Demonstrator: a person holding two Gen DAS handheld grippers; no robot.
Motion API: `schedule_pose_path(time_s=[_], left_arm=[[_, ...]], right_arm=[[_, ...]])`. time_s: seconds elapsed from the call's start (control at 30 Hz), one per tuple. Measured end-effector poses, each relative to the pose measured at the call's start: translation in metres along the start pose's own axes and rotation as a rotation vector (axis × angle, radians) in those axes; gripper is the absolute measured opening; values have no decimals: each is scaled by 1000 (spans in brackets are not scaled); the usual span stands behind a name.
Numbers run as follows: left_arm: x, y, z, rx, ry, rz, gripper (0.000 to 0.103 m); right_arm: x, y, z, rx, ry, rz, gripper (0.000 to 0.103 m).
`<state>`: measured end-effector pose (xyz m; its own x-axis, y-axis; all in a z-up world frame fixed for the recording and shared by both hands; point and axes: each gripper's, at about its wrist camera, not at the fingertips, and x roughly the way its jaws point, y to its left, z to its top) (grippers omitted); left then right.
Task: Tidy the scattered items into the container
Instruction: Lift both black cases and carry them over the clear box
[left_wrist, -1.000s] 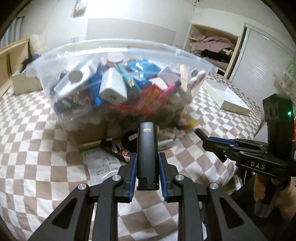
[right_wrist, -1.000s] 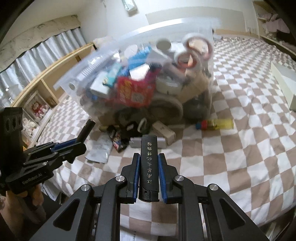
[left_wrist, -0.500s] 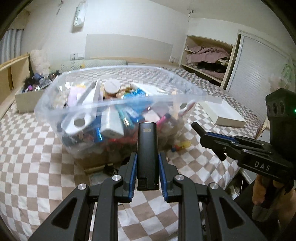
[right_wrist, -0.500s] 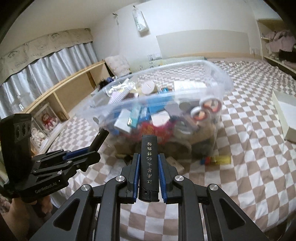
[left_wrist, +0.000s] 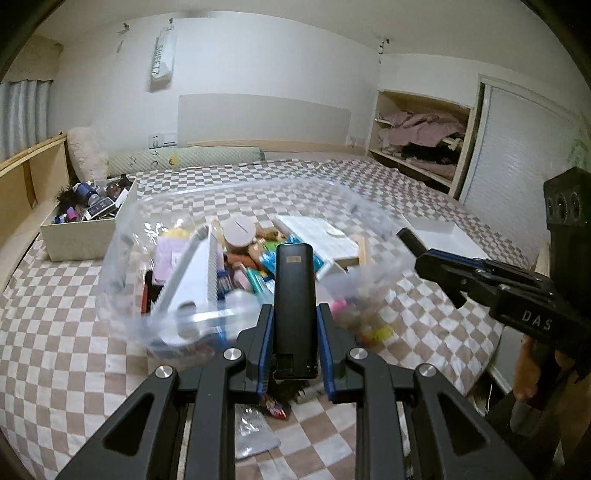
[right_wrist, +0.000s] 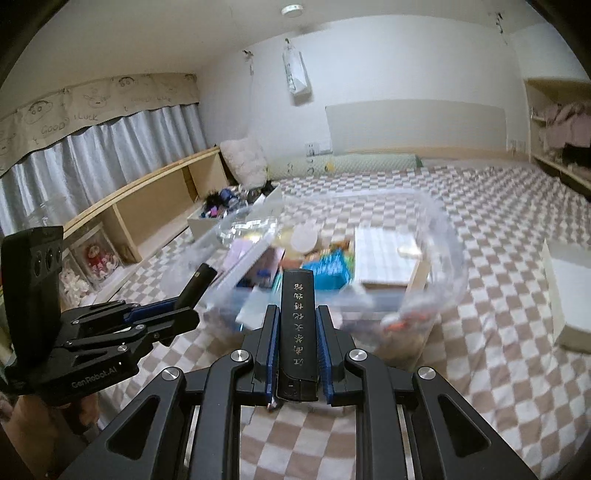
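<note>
In the left wrist view my left gripper is shut on a plain black oblong lighter-like item, held above the near wall of the clear plastic bin, which is full of mixed small goods. In the right wrist view my right gripper is shut on a similar black item with pale characters, also over the near side of the bin. Each gripper shows in the other's view: the right gripper at the right, the left gripper at the left, each with its black item sticking out.
The bin sits on a checkered bed cover. Loose packets and a yellow item lie in front of it. A cream box of odds and ends stands at the far left, a flat white box to the right. Open shelves line both walls.
Both grippers have risen with their black items still held. The bin, seen from the side a second ago, now lies lower in view with its open top showing.
</note>
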<state>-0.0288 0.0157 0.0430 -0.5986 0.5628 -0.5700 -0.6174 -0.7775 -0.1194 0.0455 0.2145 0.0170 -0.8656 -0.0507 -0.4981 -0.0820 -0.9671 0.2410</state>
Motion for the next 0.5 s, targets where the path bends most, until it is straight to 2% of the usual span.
schedule_pose_path(time_s=[0.23,0.5], left_arm=[[7,5,38,19,-34,36,22],[20,5,75,21,-53,31,22]], right_arm=[[4,-4,32,-16,-37,-8,20],[26,-7,60,-30,-32,-5,20]])
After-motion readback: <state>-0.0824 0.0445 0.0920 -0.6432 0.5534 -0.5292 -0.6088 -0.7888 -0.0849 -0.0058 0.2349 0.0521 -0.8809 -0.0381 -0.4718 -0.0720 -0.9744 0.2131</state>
